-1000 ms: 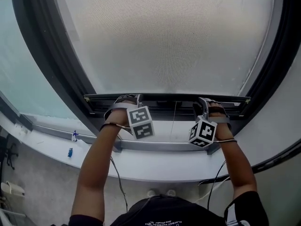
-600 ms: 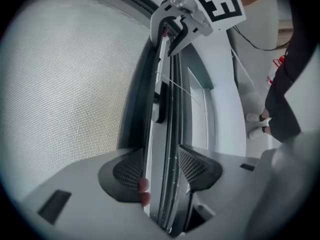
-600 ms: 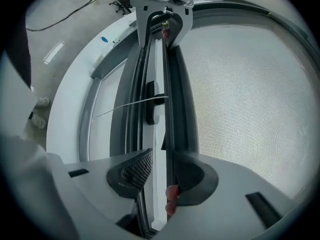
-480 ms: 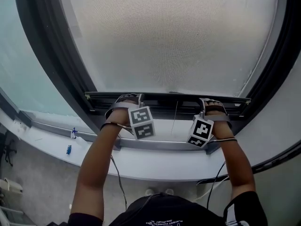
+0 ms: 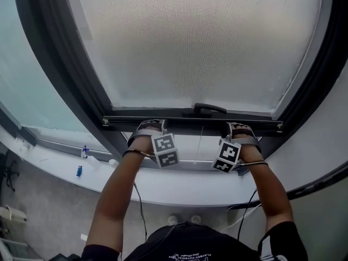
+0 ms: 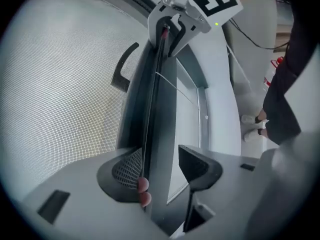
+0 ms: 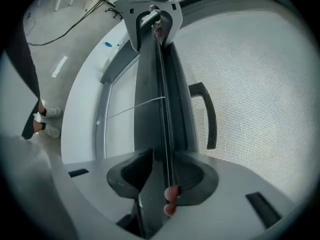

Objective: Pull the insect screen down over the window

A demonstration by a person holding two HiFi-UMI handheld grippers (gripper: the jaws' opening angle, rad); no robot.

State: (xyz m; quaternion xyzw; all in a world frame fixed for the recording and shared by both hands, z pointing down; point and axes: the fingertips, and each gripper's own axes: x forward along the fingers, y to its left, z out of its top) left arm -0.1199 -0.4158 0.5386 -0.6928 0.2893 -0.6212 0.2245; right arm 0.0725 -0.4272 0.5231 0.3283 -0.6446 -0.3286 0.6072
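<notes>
The insect screen (image 5: 201,42) is a pale mesh that fills the dark window frame. Its black bottom bar (image 5: 179,118) runs level just above the sill, with a curved black handle (image 5: 209,109) on it. My left gripper (image 5: 148,125) grips the bar left of the middle and my right gripper (image 5: 237,127) grips it right of the middle. In the left gripper view the bar (image 6: 160,109) runs between the jaws of the left gripper (image 6: 157,164). In the right gripper view the bar (image 7: 152,99) sits clamped in the right gripper (image 7: 162,171), whose jaws have just been opening a little.
A white sill (image 5: 179,186) lies under the bar, with a small blue thing (image 5: 79,171) and a tiny bottle (image 5: 84,152) at its left. A thin cord (image 5: 200,140) hangs from the bar's middle. Dark frame posts (image 5: 60,64) flank the screen. Cables trail from both wrists.
Both grippers and the bottom bar have come down toward the sill. More mesh shows above, and the curved handle has come into sight on the bar.
</notes>
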